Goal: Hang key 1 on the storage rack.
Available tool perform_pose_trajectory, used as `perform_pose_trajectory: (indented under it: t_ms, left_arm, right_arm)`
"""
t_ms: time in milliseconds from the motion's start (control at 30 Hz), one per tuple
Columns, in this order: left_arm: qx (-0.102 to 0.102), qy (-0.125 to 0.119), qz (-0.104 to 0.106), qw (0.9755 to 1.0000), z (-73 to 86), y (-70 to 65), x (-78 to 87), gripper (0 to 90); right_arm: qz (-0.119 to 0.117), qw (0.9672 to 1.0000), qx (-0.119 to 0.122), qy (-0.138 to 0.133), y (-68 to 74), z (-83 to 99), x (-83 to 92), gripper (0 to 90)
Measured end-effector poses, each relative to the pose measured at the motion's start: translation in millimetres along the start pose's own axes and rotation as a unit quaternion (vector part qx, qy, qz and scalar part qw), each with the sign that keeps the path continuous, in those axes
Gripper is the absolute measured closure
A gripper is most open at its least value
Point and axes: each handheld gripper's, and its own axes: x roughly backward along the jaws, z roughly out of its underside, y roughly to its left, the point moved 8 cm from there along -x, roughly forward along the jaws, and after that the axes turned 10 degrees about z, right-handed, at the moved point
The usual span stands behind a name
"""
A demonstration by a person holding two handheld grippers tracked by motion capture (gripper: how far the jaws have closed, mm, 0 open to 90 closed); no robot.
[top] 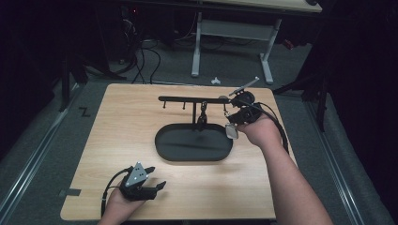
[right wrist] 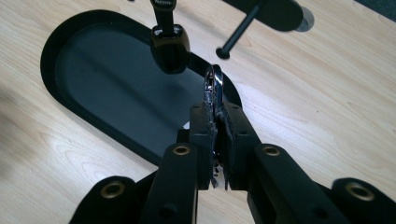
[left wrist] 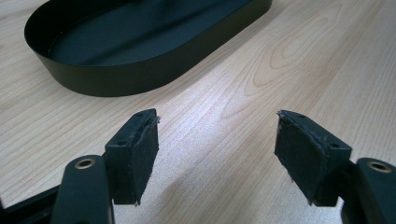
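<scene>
A: How much room is there around the work?

B: In the high view the wooden table (top: 141,117) has bare wood all down its left half and along its bottom edge. The black oval tray (top: 164,150) sits at centre, well inside every edge.

A: And the left gripper (top: 150,180)?

B: It lies low near the bottom edge, lower left of the frame. Its jaws stand wide apart with nothing between them; in the left gripper view bare wood shows in the gap, with the tray's wall at the upper left.

A: The right gripper (top: 233,123)?

B: It is at the tray's right end, right of centre in the frame. Its jaws are pressed together on a thin shiny metal ring (right wrist: 214,86), which pokes up past the pads, over the tray's rim in the right gripper view.

A: What stands in the way?

B: A black T-shaped stand (top: 190,99) rises from the tray, its crossbar running along the tray's upper side. A dark key fob (right wrist: 170,46) hangs from it, just beside the ring.

A: Counts?

B: One tray, one stand, one hanging fob, one ring, two grippers.
</scene>
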Motion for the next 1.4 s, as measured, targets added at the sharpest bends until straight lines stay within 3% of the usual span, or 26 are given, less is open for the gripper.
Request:
perform_pose_trajectory:
  t_ms: [367,667,1033,1267,1400]
  left_arm:
    - [0.0,0.001,0.001,1.0,0.6,-0.1,0.2,30.7]
    - [0.002,0.002,0.001,1.0,1.6,0.4,-0.2,30.7]
    - [0.001,0.002,0.001,1.0,1.7,0.3,-0.2,30.7]
    - [0.001,0.004,0.002,1.0,2.0,0.2,-0.9,30.7]
    - [0.002,0.005,0.003,1.0,2.2,0.3,-0.9,30.7]
  right_arm:
    - [-0.007,0.9999,-0.012,-0.002,0.8,-12.0,-6.2,84.2]
    - [-0.012,0.9996,-0.025,0.0,-8.6,-15.0,-15.0,84.0]
    - [-0.005,0.9997,-0.024,-0.008,-6.8,-16.1,-26.8,83.1]
    - [0.021,0.9996,-0.016,-0.007,-7.0,-16.3,-35.9,80.3]
    - [0.039,0.9989,-0.024,-0.008,-9.3,-16.9,-39.6,78.5]
